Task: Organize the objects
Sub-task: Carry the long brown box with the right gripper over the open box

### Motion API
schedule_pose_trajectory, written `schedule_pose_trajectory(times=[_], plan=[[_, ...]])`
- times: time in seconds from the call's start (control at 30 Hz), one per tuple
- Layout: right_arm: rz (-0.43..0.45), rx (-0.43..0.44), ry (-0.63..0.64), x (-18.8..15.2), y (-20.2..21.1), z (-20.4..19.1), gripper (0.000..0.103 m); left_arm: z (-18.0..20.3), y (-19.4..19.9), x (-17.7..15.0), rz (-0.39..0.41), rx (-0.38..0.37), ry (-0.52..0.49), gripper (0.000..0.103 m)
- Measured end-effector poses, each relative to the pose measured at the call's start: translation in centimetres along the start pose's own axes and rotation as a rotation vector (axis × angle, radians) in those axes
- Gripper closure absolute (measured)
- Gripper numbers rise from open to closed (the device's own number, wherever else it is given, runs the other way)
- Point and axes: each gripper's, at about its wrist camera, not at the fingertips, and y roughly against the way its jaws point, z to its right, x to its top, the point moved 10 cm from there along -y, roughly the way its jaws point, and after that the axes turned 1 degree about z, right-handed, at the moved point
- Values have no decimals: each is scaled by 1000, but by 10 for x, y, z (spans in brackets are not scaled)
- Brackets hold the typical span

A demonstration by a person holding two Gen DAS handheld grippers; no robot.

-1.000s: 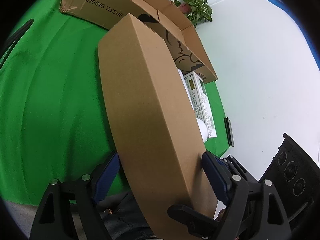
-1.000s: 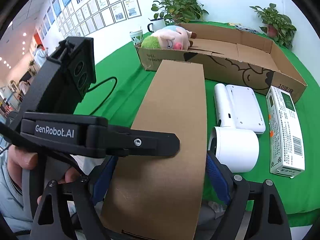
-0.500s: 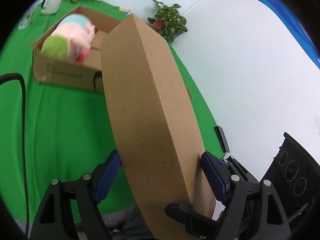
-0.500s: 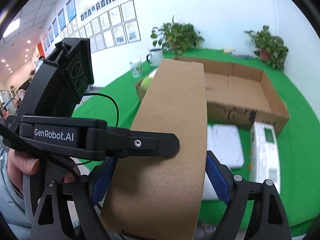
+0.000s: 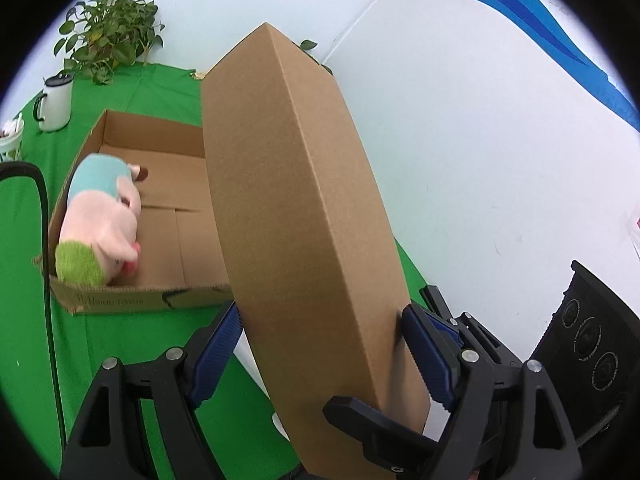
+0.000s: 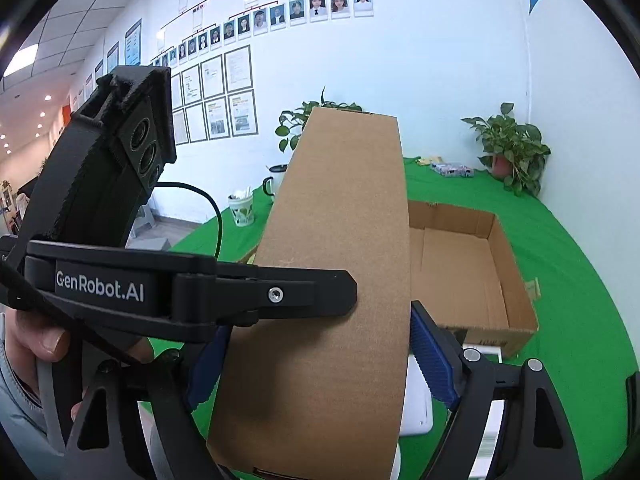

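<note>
A long flat brown cardboard box (image 5: 296, 208) is held up in the air, tilted upward, by both grippers. My left gripper (image 5: 324, 344) is shut on its near end, blue pads against both sides. My right gripper (image 6: 316, 356) is shut on the same box (image 6: 332, 280); the left gripper's black body crosses its view. Below lies an open cardboard carton (image 5: 160, 184) on the green table, holding a pink plush pig (image 5: 100, 220) at its left end. The carton's right part (image 6: 460, 264) holds nothing that I can see.
A white mug (image 5: 54, 100) and a potted plant (image 5: 108, 36) stand behind the carton. Another plant (image 6: 512, 148) and a small packet (image 6: 452, 169) sit at the table's far right. White items (image 6: 416, 400) lie in front of the carton, mostly hidden. A black cable (image 5: 44, 240) runs at left.
Both grippers have lifted the brown box and tilted it upward. The views now look higher, over the carton toward the walls. The items in front of the carton have dropped mostly out of sight.
</note>
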Motion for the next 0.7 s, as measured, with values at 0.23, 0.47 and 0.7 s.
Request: schedule_pose_trajectory(times=[0.23, 0.47, 0.7], plan=[[27, -1, -6, 42, -20, 7, 22, -22, -9, 52, 14, 14, -16, 23], [30, 11, -23, 83, -57, 12, 22, -40, -20, 82, 15, 55, -20, 24], [-5, 36, -40, 102, -108, 13, 22, -73, -35, 98, -2, 84, 28, 24]])
